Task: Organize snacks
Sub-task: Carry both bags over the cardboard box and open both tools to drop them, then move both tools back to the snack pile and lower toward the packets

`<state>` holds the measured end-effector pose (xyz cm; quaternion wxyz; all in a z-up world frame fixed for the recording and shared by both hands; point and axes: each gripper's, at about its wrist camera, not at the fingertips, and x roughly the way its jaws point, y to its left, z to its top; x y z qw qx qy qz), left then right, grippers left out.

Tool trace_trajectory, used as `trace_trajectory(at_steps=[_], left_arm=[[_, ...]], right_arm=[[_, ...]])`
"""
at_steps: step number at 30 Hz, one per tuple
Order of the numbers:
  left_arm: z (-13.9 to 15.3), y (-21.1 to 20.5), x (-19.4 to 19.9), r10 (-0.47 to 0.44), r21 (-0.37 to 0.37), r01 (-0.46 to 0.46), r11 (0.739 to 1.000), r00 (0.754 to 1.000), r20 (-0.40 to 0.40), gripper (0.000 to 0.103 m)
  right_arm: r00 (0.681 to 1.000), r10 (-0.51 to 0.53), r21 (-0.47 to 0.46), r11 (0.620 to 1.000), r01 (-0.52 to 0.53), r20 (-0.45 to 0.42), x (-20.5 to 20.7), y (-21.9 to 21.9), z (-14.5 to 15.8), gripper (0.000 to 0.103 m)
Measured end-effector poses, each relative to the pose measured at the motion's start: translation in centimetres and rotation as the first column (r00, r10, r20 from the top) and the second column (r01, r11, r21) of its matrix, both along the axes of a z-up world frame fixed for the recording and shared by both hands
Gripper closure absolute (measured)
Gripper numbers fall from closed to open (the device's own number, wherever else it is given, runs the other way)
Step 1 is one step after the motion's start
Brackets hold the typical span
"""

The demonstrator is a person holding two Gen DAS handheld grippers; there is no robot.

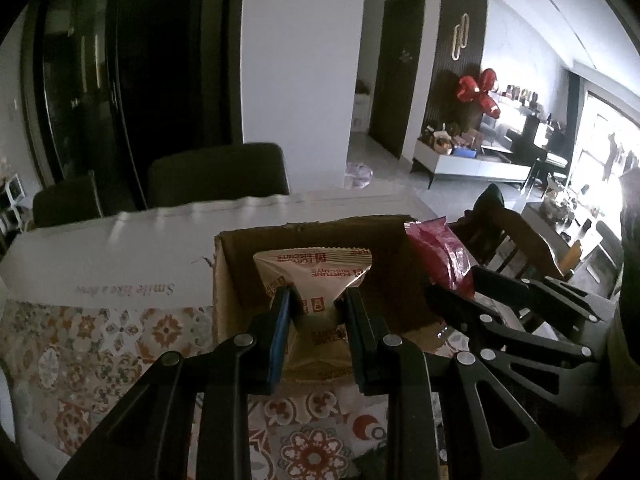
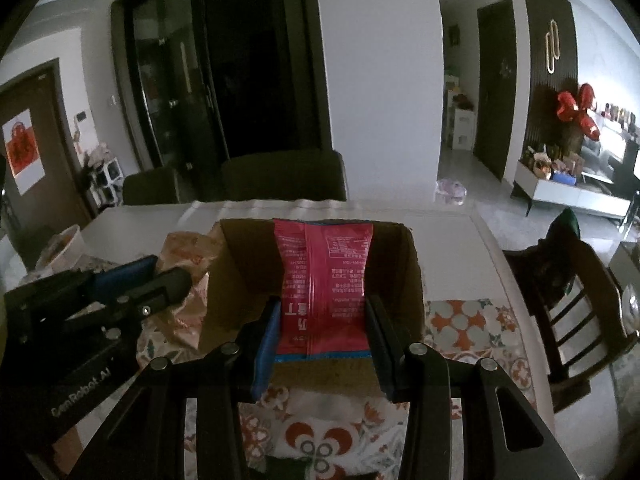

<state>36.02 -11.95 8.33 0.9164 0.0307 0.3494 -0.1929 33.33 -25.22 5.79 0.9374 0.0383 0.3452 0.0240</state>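
Left claw (image 1: 316,300) pinching crinkly cream biscuit packet (image 1: 316,276); right claw (image 2: 322,320) pinching glossy pink pouch (image 2: 324,276) over cardboard box (image 2: 408,280).

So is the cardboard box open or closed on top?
Open: the cardboard box has no lid, and its brown inner walls show behind the red snack packet.

Both views are dimly lit and bluish. Daylight is admitted through a blown-out window (image 1: 600,152) at the far right, where detail is lost. Foreground parts are left in shadow. Straight lines are bent and corners blackened by fisheye distortion.
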Motion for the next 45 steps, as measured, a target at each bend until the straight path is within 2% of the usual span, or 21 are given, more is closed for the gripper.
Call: trace_trajectory(at_steps=[4,7,8,9,10,11,13,14,17,20,28,36,41,45], left_arm=[[-0.5,-0.4,2.4,0.018,-0.012,-0.019,1.0,0.999,-0.051,0.076],[-0.7,-0.5,3.7,0.025,-0.01,-0.025,1.0,0.998,-0.059,0.075],[-0.8,-0.6,4.1,0.04,0.007,-0.04,0.999,0.998,-0.054,0.068],[-0.8,-0.4,4.3,0.05,0.017,-0.049,0.999,0.997,-0.052,0.055],[-0.8,-0.4,4.4,0.058,0.022,-0.057,0.998,0.997,-0.049,0.046],[-0.8,-0.1,4.6,0.07,0.026,-0.069,0.997,0.997,-0.043,0.038],[-0.8,0.4,4.4,0.083,0.03,-0.082,0.996,0.996,-0.026,0.037],[-0.8,0.6,4.2,0.086,0.035,-0.085,0.996,0.996,-0.026,0.037],[-0.5,1.3,2.8,0.094,0.031,-0.094,0.995,0.995,-0.017,0.033],[0.1,1.6,0.6,0.127,0.075,-0.128,0.989,0.992,0.023,0.024],[1.8,3.4,-6.4,0.112,0.077,-0.119,0.99,0.989,0.099,0.021],[2.1,4.6,-11.9,0.079,0.064,-0.088,0.994,0.989,0.129,0.021],[1.4,5.1,-13.9,0.064,0.067,-0.072,0.995,0.991,0.114,0.021],[-0.2,4.7,-14.8,0.046,0.089,-0.052,0.995,0.997,0.066,0.021]], right_arm=[[1.0,-0.005,-0.007,1.0,0.004,-0.026,2.0,-0.5,-0.1,0.061],[0.999,-0.011,-0.002,1.0,0.011,-0.044,3.3,-0.9,0.0,0.06],[0.999,-0.015,-0.009,1.0,0.015,-0.042,3.5,-1.0,0.0,0.06],[0.999,-0.025,-0.02,1.0,0.024,-0.041,3.8,-1.0,0.1,0.059],[0.999,-0.033,-0.026,0.999,0.032,-0.042,3.9,-1.1,0.1,0.057],[0.998,-0.039,-0.026,0.999,0.038,-0.048,4.1,-1.2,0.1,0.046],[0.997,-0.072,-0.026,0.997,0.071,-0.041,3.9,-1.5,0.2,0.035],[0.996,-0.077,-0.03,0.997,0.076,-0.034,3.8,-1.6,0.3,0.033],[0.994,-0.1,-0.039,0.994,0.098,-0.039,3.0,-1.7,0.3,0.033],[0.995,-0.098,-0.042,0.994,0.097,-0.026,1.4,-1.5,0.6,0.033],[0.994,-0.106,-0.025,0.994,0.107,0.018,-4.2,-1.1,2.0,0.033],[0.995,-0.088,-0.05,0.995,0.09,0.054,-9.6,0.2,3.1,0.033],[0.994,-0.095,-0.07,0.993,0.099,0.054,-12.1,0.6,3.1,0.033],[0.994,-0.107,-0.086,0.99,0.109,0.021,-13.3,0.4,2.1,0.033]])
